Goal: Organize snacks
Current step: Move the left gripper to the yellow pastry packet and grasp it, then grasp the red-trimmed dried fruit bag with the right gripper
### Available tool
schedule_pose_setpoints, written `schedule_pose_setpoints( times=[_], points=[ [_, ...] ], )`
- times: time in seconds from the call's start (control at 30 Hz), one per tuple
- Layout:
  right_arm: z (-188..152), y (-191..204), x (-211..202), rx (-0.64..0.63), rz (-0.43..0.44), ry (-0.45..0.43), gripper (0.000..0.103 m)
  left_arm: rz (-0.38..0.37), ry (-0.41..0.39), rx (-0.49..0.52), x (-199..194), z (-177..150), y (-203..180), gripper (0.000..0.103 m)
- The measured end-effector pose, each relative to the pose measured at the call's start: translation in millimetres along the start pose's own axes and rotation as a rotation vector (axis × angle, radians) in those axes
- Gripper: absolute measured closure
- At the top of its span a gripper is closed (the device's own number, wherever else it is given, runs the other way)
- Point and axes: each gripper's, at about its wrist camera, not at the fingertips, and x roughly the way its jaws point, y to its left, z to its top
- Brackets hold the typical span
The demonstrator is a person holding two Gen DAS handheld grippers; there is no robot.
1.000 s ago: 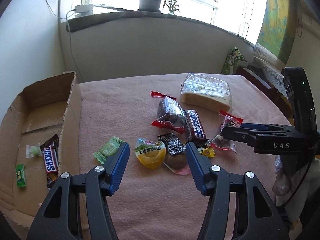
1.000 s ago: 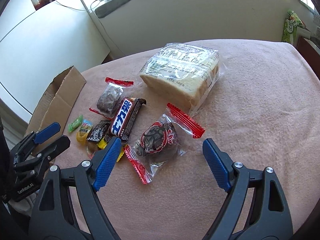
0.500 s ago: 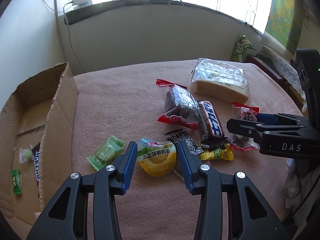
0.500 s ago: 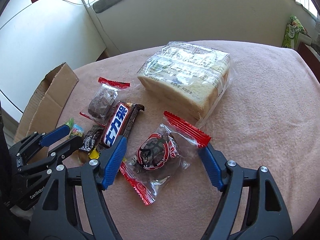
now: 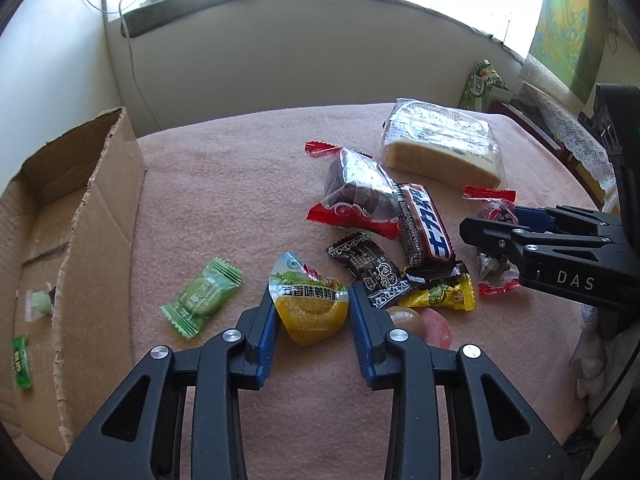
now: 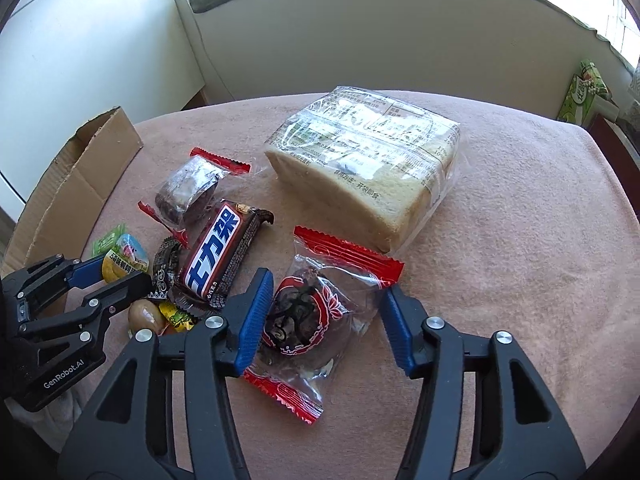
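I am closing my left gripper (image 5: 311,312) on one glossy yellow jelly cup (image 5: 308,304) while my right gripper (image 6: 325,305) is straddling, open, one of two crinkly red-edged cake packets (image 6: 316,312).

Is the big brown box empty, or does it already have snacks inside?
Not empty. The cardboard box holds a small green candy and a pale green wrapped sweet on its floor; its wall hides the rest.
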Motion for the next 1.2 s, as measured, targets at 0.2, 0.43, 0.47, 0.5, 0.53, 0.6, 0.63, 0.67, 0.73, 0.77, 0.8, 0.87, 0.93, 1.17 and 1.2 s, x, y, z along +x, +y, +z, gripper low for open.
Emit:
schedule_pose_setpoints(
  times=[0.2, 0.43, 0.47, 0.5, 0.53, 0.6, 0.63, 0.67, 0.73, 0.77, 0.8, 0.87, 0.93, 1.17, 1.2],
  points=[
    [-2, -2, -3, -0.001, 0.01, -0.004, 0.056, -0.003, -0.004, 0.003, 1, 2, 0, 0.071],
    [-11, -13, -15, 0.019, 0.039, -0.015, 0.062, 0.008, -0.042, 0.014, -9, 2, -4, 0.072],
    [-12, -15, -17, 0.024, 0.042, -0.017, 0.062, 0.004, -0.048, 0.016, -11, 2, -5, 0.072],
    [-15, -18, -21, 0.029, 0.046, -0.02, 0.062, -0.002, -0.054, 0.015, -13, 3, -4, 0.072],
    [-15, -18, -23, 0.033, 0.048, -0.023, 0.062, -0.009, -0.062, 0.012, -16, 3, -4, 0.072],
    [-14, -17, -27, 0.034, 0.051, -0.03, 0.062, -0.019, -0.08, 0.008, -23, 2, -2, 0.072],
    [-15, -16, -30, 0.035, 0.053, -0.034, 0.062, -0.025, -0.089, 0.005, -27, 3, -1, 0.072],
    [-15, -16, -33, 0.037, 0.054, -0.038, 0.062, -0.031, -0.099, 0.001, -30, 4, 1, 0.072],
    [-14, -16, -42, 0.035, 0.058, -0.05, 0.062, -0.038, -0.123, -0.012, -39, 6, 3, 0.072],
    [-14, -15, -46, 0.033, 0.06, -0.056, 0.062, -0.042, -0.135, -0.018, -43, 8, 4, 0.072],
    [-13, -13, -50, 0.03, 0.062, -0.062, 0.062, -0.048, -0.145, -0.025, -47, 9, 6, 0.072],
    [-11, -9, -59, 0.022, 0.067, -0.077, 0.062, -0.051, -0.169, -0.041, -56, 10, 12, 0.072],
    [-9, -4, -68, 0.011, 0.075, -0.092, 0.062, -0.039, -0.195, -0.048, -63, 12, 16, 0.072],
    [6, 34, -87, -0.048, 0.115, -0.138, 0.062, -0.02, -0.258, -0.108, -85, 14, 43, 0.072],
    [9, 41, -88, -0.058, 0.122, -0.142, 0.062, -0.014, -0.269, -0.122, -88, 14, 49, 0.072]
  ],
)
